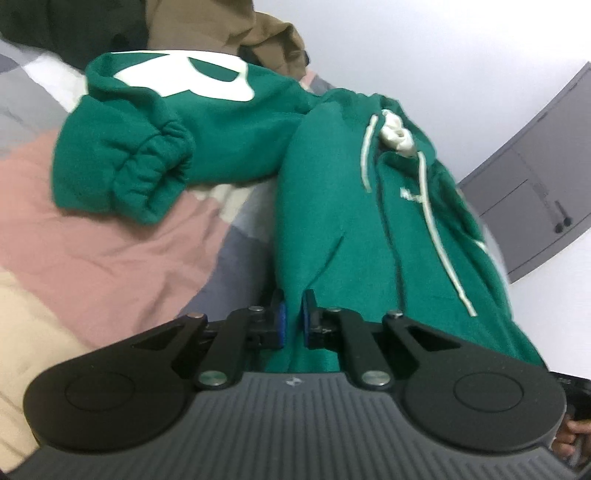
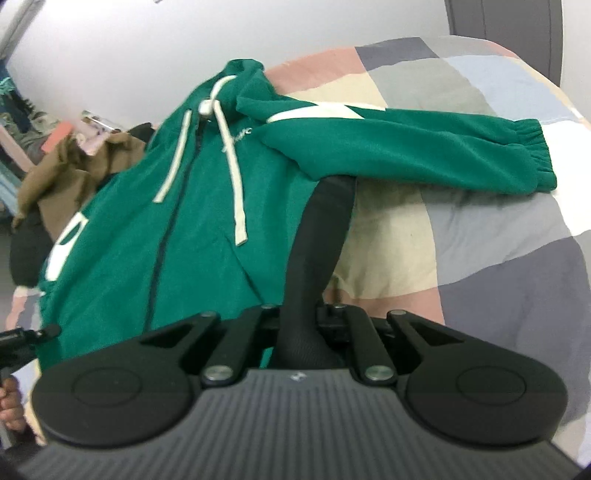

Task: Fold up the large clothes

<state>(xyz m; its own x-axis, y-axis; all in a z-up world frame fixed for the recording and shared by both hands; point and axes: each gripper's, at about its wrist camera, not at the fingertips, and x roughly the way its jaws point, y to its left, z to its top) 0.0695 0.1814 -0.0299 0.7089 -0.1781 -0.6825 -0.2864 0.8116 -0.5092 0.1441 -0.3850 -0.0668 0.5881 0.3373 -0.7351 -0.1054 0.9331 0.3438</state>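
Note:
A green zip hoodie (image 1: 332, 192) (image 2: 184, 229) with white drawstrings (image 2: 232, 162) and white lettering lies on a patchwork bedspread (image 1: 92, 251) (image 2: 480, 240). In the left wrist view one sleeve is folded at the left, cuff (image 1: 155, 166) bunched. My left gripper (image 1: 293, 317) is shut on a raised fold of the hoodie's green fabric, blue pads (image 1: 281, 321) pressing it. In the right wrist view the other sleeve stretches right to its cuff (image 2: 532, 158). My right gripper (image 2: 299, 325) is shut on a dark fabric strip (image 2: 321, 240) running up under that sleeve; its fingertips are hidden.
A brown garment (image 1: 221, 29) (image 2: 66, 173) and a dark one lie heaped beyond the hoodie. A grey cabinet (image 1: 535, 177) stands by the white wall. The left gripper's tip (image 2: 22, 339) and a hand (image 2: 11, 402) show at the right wrist view's left edge.

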